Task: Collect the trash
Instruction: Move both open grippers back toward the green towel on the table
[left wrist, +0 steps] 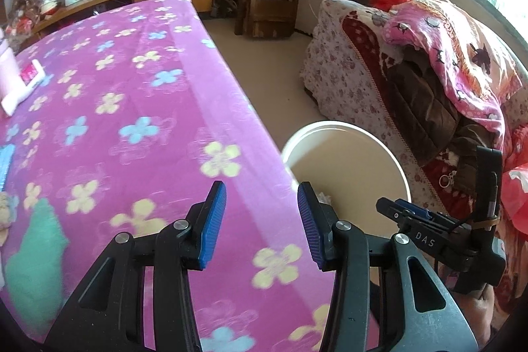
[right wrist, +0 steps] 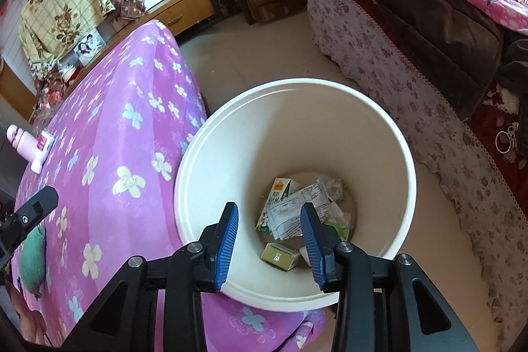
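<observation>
Right gripper [right wrist: 269, 241] hangs right over the white bin [right wrist: 407, 174], jaws apart and empty, probably since the cartons and wrappers [right wrist: 297, 210] already sit at the bottom below it. Left gripper [left wrist: 262, 225] is also loose and empty, over the purple blanket [left wrist: 132, 108], likely hunting for more.

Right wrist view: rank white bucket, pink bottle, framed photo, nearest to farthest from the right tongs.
1. White bucket: directly under the right tongs, beside the bed.
2. Pink bottle: lying on the purple bedspread, far left.
3. Framed photo: on the wooden unit beyond the bed, upper left.
</observation>
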Demonstrator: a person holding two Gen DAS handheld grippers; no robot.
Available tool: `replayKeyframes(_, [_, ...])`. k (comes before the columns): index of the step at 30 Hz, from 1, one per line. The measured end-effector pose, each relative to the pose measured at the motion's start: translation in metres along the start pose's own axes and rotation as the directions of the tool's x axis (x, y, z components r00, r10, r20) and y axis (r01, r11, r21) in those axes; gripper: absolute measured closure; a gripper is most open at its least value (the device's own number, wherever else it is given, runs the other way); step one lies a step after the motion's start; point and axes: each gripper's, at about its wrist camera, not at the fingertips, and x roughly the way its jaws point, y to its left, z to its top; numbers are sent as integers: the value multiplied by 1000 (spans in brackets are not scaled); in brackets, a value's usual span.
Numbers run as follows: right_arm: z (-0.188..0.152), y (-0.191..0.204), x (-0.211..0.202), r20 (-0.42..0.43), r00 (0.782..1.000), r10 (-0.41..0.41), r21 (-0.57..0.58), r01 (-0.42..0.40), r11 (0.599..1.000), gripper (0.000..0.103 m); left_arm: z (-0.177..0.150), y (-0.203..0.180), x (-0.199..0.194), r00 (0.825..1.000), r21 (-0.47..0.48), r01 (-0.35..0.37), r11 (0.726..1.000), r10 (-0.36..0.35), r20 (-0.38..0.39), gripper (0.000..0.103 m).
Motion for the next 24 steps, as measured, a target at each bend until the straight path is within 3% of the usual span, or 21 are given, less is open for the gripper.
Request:
replayKeyframes(8, [-6, 35, -20, 40, 999, 8, -60, -6, 998, 59, -16, 35, -32, 998, -4, -59, 998, 59, 38, 60])
replayKeyframes(14, [-16, 82, -32, 21, 996, 83, -124, -80, 989, 59, -29, 67, -60, 997, -41, -67, 997, 69, 44, 59])
replayKeyframes(19, [-23, 126, -41, 10, 989, 149, -192, -144, 971, 59, -41, 106, -87, 996, -104, -73, 992, 78, 49, 52])
replayKeyframes(24, [-36, 170, -41, -36, 977, 209, -255, -211, 944, 57, -58, 160, -115, 990, -157, -130, 979, 138, 41, 52])
